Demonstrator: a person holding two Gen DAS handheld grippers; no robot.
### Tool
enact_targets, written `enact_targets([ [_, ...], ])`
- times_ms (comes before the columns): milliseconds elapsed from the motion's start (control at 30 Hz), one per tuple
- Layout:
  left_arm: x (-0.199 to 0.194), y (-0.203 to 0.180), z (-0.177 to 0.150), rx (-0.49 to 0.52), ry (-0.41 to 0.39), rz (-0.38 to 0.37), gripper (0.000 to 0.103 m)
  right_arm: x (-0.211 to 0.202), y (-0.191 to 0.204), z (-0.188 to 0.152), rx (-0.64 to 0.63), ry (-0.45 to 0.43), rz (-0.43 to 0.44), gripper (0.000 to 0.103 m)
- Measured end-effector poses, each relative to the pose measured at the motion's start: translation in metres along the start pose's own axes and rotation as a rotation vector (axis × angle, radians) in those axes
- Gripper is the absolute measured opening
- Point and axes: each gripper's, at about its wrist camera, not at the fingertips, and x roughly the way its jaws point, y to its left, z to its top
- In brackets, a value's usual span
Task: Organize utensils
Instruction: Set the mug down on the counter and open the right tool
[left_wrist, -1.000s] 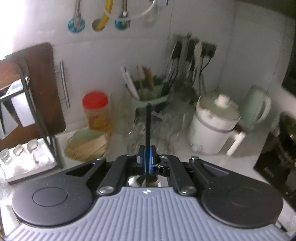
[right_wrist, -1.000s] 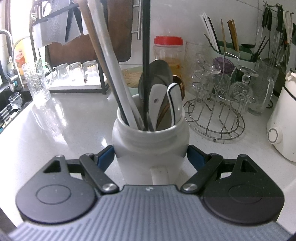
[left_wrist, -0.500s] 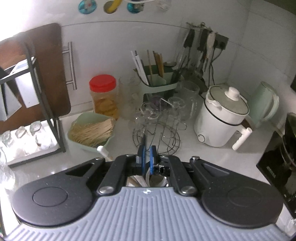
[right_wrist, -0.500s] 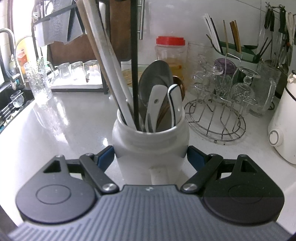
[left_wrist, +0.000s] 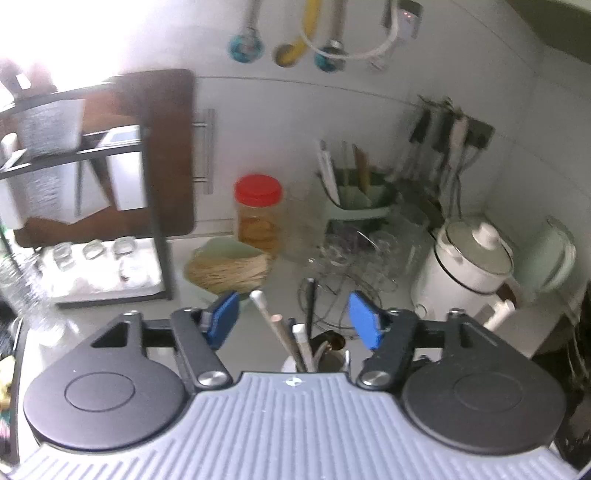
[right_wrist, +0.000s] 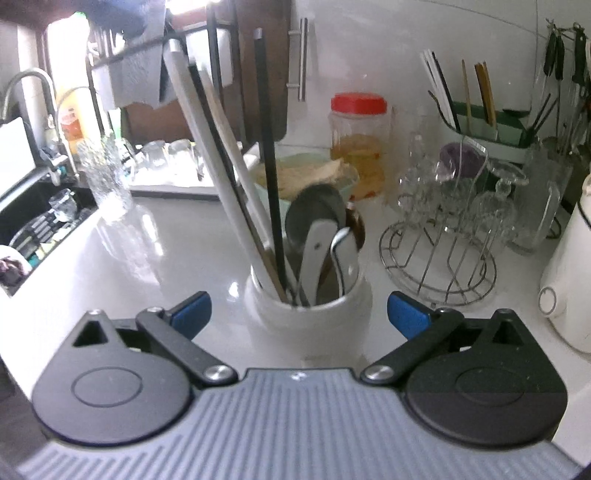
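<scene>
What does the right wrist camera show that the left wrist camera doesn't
Only the right wrist view shows the sink, the faucet and the white jar body between the opening right gripper fingers. Only the left shows the wall hoses, the green kettle and the opening left gripper. Both share the red-lidded jar, wire glass rack and black utensil handle.
</scene>
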Motion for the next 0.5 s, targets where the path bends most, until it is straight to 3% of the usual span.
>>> enact_targets([
  [200, -0.028, 0.008, -0.007, -0.046, -0.033, 0.044, 0.085, -0.046, -0.010, 0.024, 0.066, -0.044, 0.038, 0.103],
  [500, -0.046, 0.009, -0.041, -0.063, -0.004, 0.099, 0.087, -0.098, -0.017, 0.034, 0.144, -0.092, -0.003, 0.103],
])
